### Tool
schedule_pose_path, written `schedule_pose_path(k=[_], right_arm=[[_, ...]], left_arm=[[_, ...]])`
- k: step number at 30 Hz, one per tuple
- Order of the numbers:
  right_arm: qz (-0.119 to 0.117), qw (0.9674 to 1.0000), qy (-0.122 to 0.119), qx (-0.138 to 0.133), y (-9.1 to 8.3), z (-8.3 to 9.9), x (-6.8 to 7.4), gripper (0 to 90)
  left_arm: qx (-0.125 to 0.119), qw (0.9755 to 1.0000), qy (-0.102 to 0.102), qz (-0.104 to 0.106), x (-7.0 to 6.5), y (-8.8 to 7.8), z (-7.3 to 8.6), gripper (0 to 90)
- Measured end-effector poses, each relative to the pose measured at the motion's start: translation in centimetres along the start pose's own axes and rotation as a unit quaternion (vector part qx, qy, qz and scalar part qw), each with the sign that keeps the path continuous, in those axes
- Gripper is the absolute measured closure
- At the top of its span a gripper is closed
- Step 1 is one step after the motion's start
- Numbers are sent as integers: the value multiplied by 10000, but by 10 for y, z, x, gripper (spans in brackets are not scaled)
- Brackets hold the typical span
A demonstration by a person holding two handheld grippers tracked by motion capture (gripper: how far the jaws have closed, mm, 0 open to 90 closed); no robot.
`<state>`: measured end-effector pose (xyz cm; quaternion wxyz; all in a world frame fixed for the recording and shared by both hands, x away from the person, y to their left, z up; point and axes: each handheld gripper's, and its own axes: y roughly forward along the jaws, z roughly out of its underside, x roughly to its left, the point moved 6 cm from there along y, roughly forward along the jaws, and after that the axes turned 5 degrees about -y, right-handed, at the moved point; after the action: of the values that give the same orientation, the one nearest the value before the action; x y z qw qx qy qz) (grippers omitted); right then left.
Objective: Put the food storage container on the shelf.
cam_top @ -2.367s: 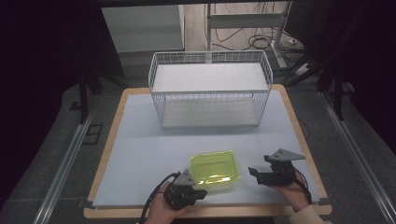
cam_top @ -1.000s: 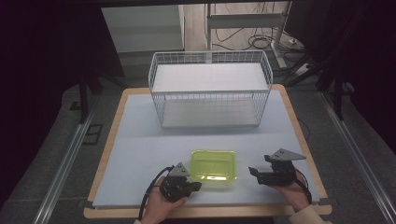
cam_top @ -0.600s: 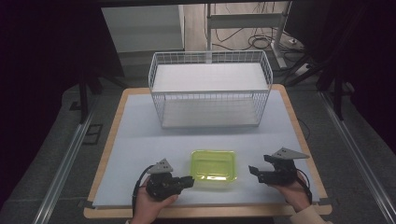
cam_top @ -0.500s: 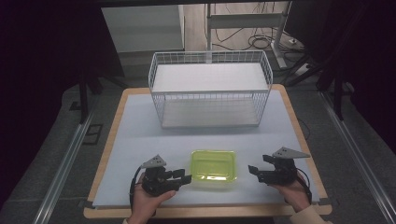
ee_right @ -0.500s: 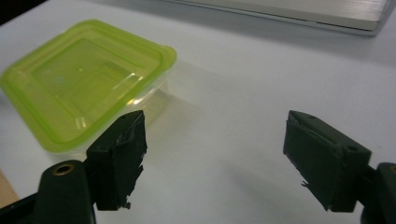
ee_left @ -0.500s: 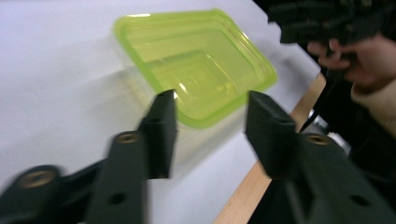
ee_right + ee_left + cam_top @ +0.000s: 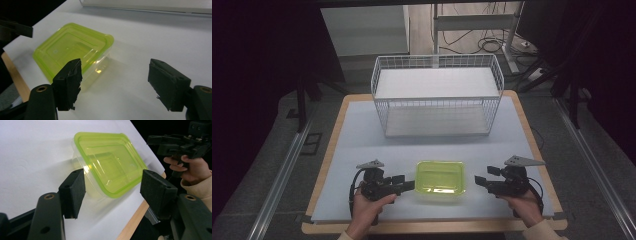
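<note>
A green-lidded box (image 7: 441, 177) lies near the front edge of the white surface (image 7: 362, 135), well apart from the wire basket (image 7: 437, 95) at the back. The left tool (image 7: 404, 186), just beside the box, has just been opening and is wide, touching nothing. The right tool (image 7: 482, 182) has been closing slightly, wide, empty.

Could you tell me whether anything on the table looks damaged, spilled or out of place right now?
One thing stands out: the right gripper has ragged, chipped pads, seen in the right gripper view. Otherwise the green lidded box sits flat with its lid on, the wire basket stands upright, and nothing is spilled.
</note>
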<state>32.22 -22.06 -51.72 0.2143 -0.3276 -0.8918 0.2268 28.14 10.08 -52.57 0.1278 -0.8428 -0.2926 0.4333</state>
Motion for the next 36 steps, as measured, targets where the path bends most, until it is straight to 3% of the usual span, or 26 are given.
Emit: schedule_pose_path(k=[4, 8, 12, 13, 18, 24, 30, 36], right_arm=[[-134, 9998, 158, 3, 3, -5, 2, 291], [-109, 9994, 285, 179, 8, -9, 3, 307], [-130, 9981, 510, 308, 15, -11, 3, 319], [-158, 9967, 722, 339, 20, -14, 3, 330], [-306, 9941, 995, 307, 30, -17, 6, 360], [-490, 9909, 1158, 470, 37, -10, 11, 406], [-593, 9891, 1216, 574, 44, -5, 14, 446], [-847, 9836, 1438, 691, 51, -1, 14, 518]], left_arm=[[38, 10000, -53, -32, 2, 2, -4, 364], [87, 9998, -145, -92, 3, 12, -13, 362], [142, 9997, -91, -156, 4, 17, -17, 382], [156, 9997, -132, -127, 5, 18, -18, 390], [224, 9992, -324, 20, 10, 25, -20, 408], [268, 9980, -553, 173, 15, 28, -19, 423], [385, 9969, -631, 255, 19, 33, -18, 445], [468, 9945, -842, 401, 27, 38, -18, 488]])
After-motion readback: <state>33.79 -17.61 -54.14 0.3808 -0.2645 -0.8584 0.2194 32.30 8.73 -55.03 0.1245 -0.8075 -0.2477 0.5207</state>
